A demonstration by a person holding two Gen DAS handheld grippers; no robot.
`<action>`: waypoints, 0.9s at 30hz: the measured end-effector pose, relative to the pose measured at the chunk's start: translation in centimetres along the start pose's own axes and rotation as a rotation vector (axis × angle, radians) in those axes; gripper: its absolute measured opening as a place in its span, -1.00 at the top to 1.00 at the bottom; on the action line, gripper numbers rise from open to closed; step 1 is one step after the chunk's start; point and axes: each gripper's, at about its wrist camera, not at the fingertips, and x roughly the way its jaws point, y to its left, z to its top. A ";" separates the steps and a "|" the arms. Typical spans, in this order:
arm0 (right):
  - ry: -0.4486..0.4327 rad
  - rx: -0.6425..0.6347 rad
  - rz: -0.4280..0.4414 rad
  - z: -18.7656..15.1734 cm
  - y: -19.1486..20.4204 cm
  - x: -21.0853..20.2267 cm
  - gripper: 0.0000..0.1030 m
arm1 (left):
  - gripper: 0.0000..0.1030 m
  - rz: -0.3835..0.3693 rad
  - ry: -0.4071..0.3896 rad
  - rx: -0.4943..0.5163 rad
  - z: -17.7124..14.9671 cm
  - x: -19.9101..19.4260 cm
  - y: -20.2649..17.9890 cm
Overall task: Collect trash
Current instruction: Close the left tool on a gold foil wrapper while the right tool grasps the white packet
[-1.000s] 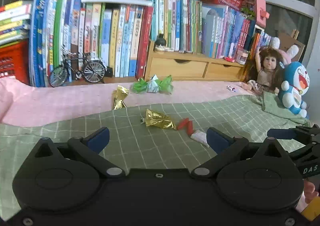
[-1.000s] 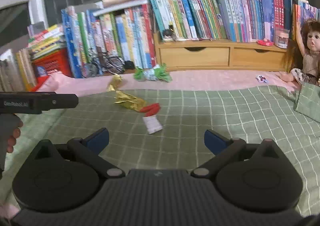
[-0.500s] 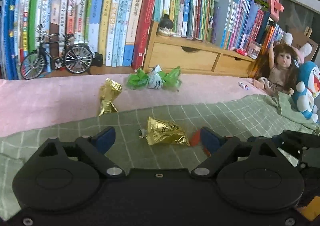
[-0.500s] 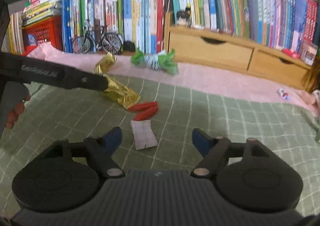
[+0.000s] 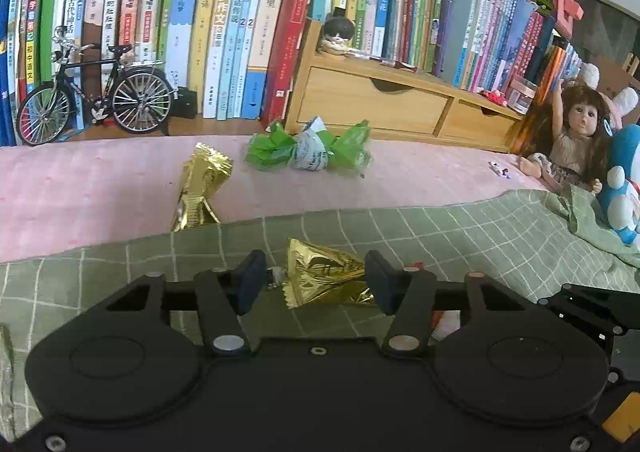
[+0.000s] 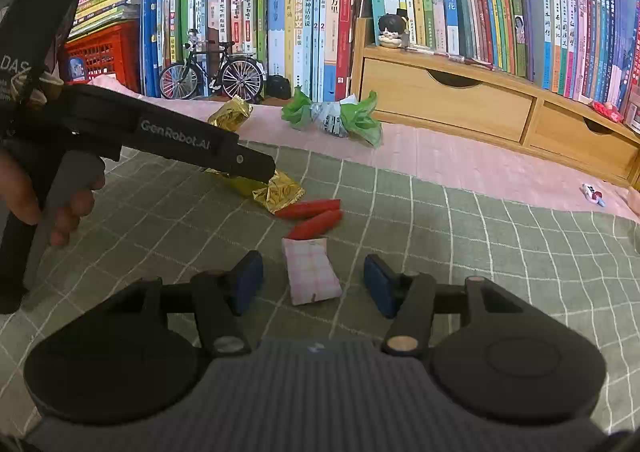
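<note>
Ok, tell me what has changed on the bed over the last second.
Both grippers came forward and down with jaws closing. The left gripper now brackets the gold wrapper on the green blanket; its right pad touches it, the left does not. The right gripper now straddles the pink packet, pads clear. Nothing is lifted. The other gold wrapper, green wrapper and red pieces lie unmoved.

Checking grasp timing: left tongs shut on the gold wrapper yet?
Open. Left tongs have been closing around the gold wrapper; a gap shows at one pad.
</note>
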 end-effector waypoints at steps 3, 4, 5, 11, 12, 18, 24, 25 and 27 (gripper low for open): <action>-0.003 -0.001 0.012 0.0 0.0 0.0 -0.18 | 0.17 -0.005 -0.003 0.033 -0.2 0.2 -0.7; -0.003 -0.004 0.022 0.0 0.0 0.0 -0.04 | 0.20 0.000 -0.014 0.041 -0.3 0.1 -0.9; -0.002 -0.008 0.032 0.0 0.0 0.0 0.05 | 0.27 0.015 -0.029 0.047 -0.3 0.1 -1.1; -0.011 -0.008 0.079 -0.1 0.0 -0.2 0.47 | 0.57 0.009 -0.062 -0.005 -0.3 -0.7 -0.8; -0.011 -0.003 0.086 -0.1 -0.1 -0.2 0.47 | 0.60 0.018 -0.067 0.006 -0.3 -1.0 -0.9; -0.008 0.040 0.117 -0.1 -0.5 -0.9 0.48 | 0.67 0.039 -0.078 -0.009 -0.1 -2.7 -0.6; -0.029 0.051 0.116 0.1 -0.5 -2.6 0.47 | 0.85 0.040 -0.092 0.001 -0.5 -4.3 -0.7; -0.032 0.049 0.112 0.1 -0.5 -2.9 0.47 | 0.86 0.039 -0.093 0.004 -0.6 -4.4 -0.8; -0.037 0.041 0.106 0.1 -0.3 -3.4 0.47 | 0.87 0.033 -0.087 0.001 -0.8 -4.4 -0.8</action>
